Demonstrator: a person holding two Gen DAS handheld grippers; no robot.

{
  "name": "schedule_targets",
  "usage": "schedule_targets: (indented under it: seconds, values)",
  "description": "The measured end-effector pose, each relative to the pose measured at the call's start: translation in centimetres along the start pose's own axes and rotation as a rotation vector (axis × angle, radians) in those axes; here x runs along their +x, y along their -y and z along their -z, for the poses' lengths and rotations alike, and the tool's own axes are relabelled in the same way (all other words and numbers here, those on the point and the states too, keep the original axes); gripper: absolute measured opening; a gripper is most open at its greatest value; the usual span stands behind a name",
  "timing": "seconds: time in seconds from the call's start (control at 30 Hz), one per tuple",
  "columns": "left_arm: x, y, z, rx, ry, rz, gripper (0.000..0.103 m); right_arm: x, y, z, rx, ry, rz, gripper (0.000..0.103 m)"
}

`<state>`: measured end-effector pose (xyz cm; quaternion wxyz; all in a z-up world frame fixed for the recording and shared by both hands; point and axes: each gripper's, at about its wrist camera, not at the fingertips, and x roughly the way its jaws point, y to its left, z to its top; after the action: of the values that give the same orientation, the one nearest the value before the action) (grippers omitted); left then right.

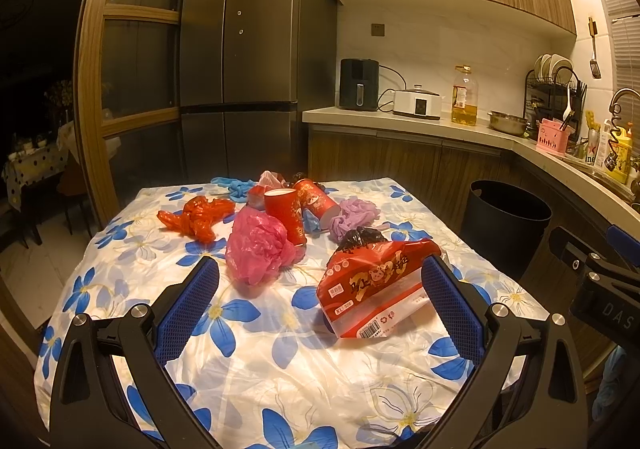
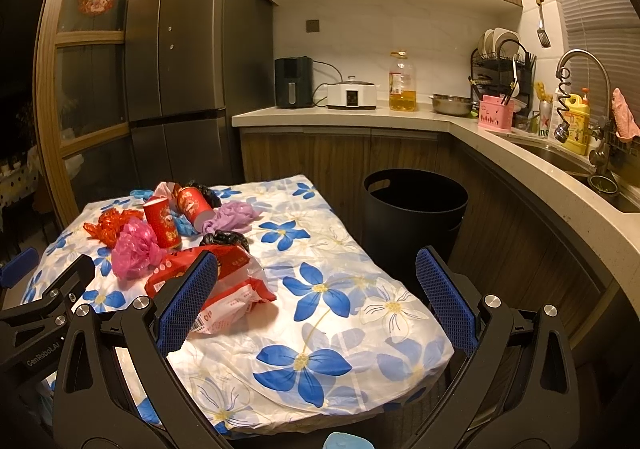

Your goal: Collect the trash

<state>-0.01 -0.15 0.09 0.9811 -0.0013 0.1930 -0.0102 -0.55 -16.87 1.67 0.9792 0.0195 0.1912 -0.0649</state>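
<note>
We see a kitchen with a fridge, a black bin and a floral-clothed surface. A red tissue pack lies just ahead between our spread, empty left tongs; our right tongs gape empty beside it.

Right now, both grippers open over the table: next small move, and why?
Probably ease the left gripper forward and close on the red tissue wrapper. It's the nearest trash, lying almost between the open jaws, while the right gripper has only tablecloth ahead. The black bin stands open beside the table for the drop.
</note>
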Motion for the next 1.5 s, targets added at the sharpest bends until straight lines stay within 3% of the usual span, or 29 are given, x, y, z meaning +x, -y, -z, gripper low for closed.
schedule_targets:
  seconds: [1.5]
  values:
    - [-0.07,0.4,-0.09,-0.005,-0.001,0.005,0.098,-0.04,-0.08,-0.07,0.005,0.003,0.004,0.098]
